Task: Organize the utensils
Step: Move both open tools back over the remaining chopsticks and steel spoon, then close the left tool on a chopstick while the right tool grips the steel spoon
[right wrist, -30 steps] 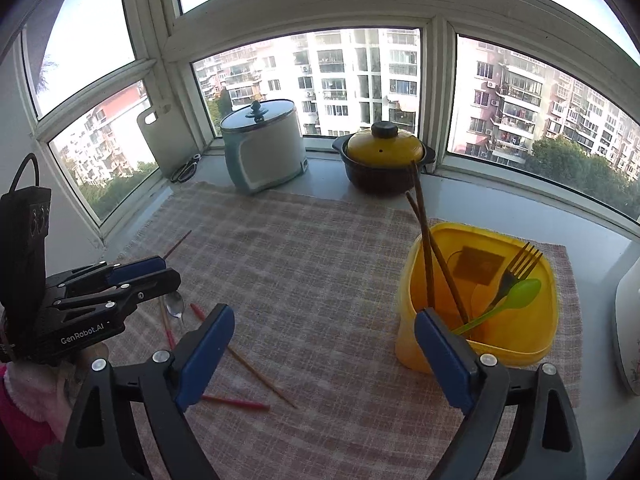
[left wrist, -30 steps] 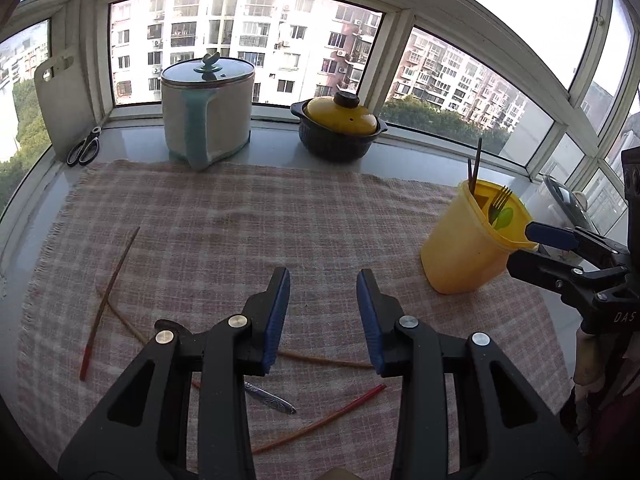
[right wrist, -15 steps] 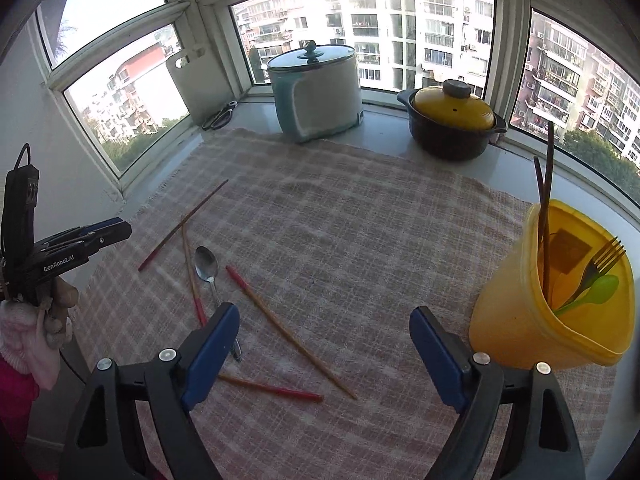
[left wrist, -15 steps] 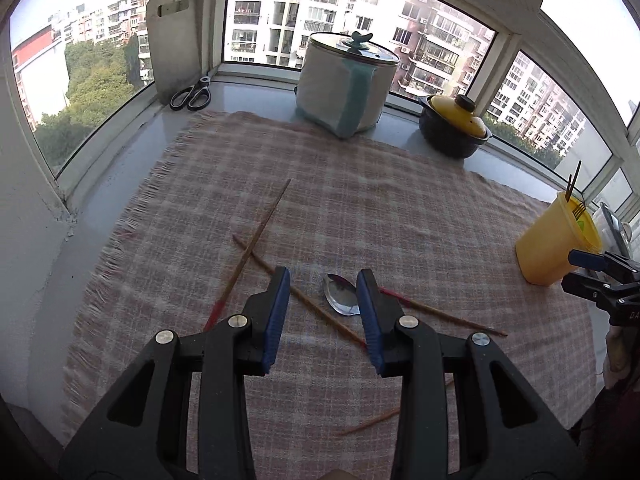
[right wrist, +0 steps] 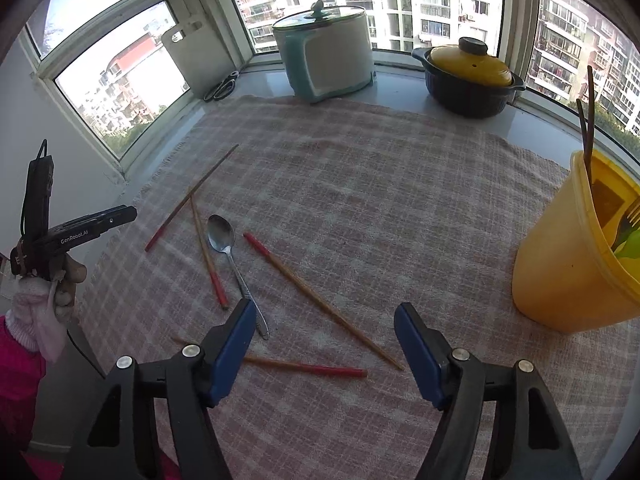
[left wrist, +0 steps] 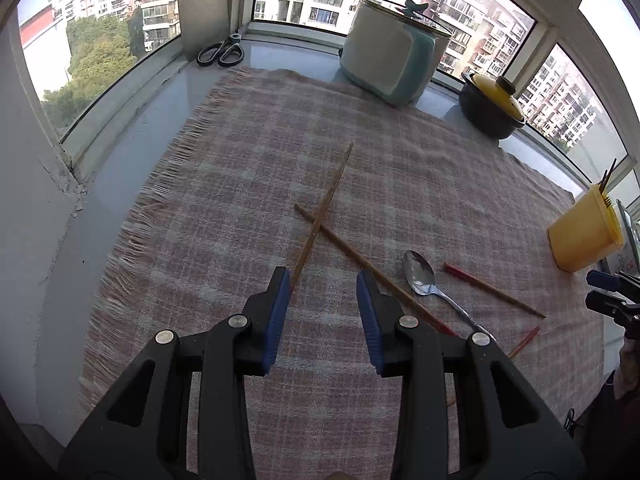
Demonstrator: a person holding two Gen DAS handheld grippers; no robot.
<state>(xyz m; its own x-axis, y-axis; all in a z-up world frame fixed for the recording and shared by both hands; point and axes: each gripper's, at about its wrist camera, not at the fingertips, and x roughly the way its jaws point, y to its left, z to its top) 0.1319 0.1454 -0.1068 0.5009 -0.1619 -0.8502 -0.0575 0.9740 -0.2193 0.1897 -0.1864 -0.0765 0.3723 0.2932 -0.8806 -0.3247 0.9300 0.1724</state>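
Note:
Several red-ended wooden chopsticks and a metal spoon [left wrist: 418, 274] lie scattered on the checked cloth. My left gripper [left wrist: 323, 280] hangs over two crossed chopsticks [left wrist: 324, 208], jaws partly open and holding nothing. My right gripper [right wrist: 325, 312] hovers over a long chopstick [right wrist: 320, 304] and another chopstick [right wrist: 320, 368]. Its jaws are closing, and their pads touch nothing. The spoon [right wrist: 221, 234] lies just left of it. A yellow cup [right wrist: 576, 260] at the right holds chopsticks, a fork and a green spoon. The same cup [left wrist: 582, 236] shows far right in the left wrist view.
A white and teal pot [right wrist: 326, 60], a dark casserole with a yellow lid [right wrist: 470, 76], scissors [right wrist: 222, 88] and a white cutting board [right wrist: 196, 56] stand along the window sill. The cloth [right wrist: 380, 180] ends in a fringe at the left.
Both grippers have moved left and down, away from the yellow cup, toward the loose chopsticks and spoon. The right jaws have narrowed. The left jaws keep the same gap.

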